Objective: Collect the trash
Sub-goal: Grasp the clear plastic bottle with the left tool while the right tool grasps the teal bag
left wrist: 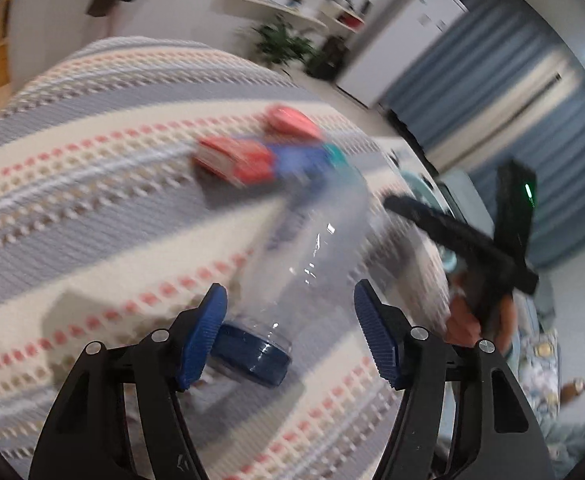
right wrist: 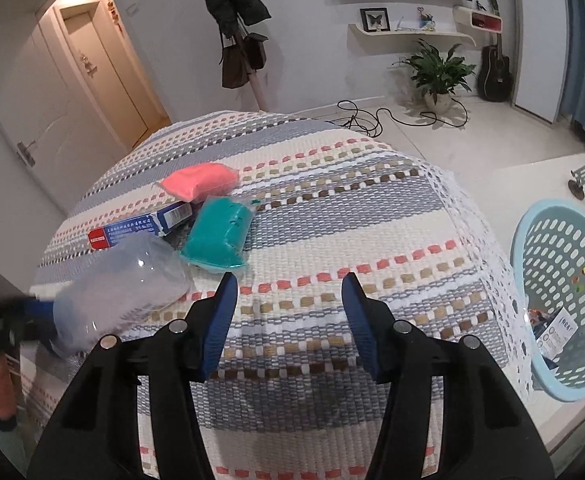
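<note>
While the clear bottle (left wrist: 312,264) lies between the left gripper's (left wrist: 290,330) spread jaws, untouched, the right gripper (right wrist: 288,320) gapes empty. The blue basket (right wrist: 532,280) holds a few wrappers.

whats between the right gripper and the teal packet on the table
Only bare striped tablecloth between the right gripper and the teal packet, seen in the right wrist view. The clear bottle lies off to the left.

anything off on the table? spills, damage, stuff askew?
No spill or damage visible. The clear bottle lies tipped on its side on the striped cloth, beside the teal packet, pink packet and a box, loosely heaped. Left view is blurred.
</note>
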Tool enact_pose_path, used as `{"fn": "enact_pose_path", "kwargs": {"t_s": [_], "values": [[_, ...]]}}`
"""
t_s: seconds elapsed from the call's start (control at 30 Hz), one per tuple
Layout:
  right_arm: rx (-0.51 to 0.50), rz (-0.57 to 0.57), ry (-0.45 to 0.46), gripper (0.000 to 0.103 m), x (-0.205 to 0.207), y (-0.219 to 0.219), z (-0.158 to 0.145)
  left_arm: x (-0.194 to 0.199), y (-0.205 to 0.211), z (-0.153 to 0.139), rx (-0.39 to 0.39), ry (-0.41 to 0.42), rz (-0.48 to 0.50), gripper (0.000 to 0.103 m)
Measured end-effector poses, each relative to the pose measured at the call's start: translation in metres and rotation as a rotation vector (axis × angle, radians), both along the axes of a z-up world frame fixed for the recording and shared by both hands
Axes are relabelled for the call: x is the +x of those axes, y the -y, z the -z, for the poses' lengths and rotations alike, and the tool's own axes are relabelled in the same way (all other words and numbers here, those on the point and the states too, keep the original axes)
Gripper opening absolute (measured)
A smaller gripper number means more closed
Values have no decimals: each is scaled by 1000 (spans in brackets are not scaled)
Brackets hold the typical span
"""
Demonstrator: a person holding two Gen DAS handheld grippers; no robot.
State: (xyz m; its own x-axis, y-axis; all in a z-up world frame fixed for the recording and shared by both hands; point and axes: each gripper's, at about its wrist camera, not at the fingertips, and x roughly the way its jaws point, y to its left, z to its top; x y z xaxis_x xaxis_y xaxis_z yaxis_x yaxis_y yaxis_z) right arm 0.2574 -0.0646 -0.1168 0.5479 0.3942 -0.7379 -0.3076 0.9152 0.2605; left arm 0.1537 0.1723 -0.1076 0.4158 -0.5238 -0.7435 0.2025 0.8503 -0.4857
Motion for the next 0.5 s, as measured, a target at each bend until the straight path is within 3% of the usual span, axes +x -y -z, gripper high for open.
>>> {"fn": "enact_pose_path", "kwargs": {"t_s": [0.1,0.2,0.5], "values": [[12,3,-2,51,0,4,-3,-3,25,0,32,9,56,66],[19,5,6,51,-1,5,-10,8,48,2,106,36,47,66],[21,4,16,51,0,8,-22,36,104,18,183,27,45,65]]}}
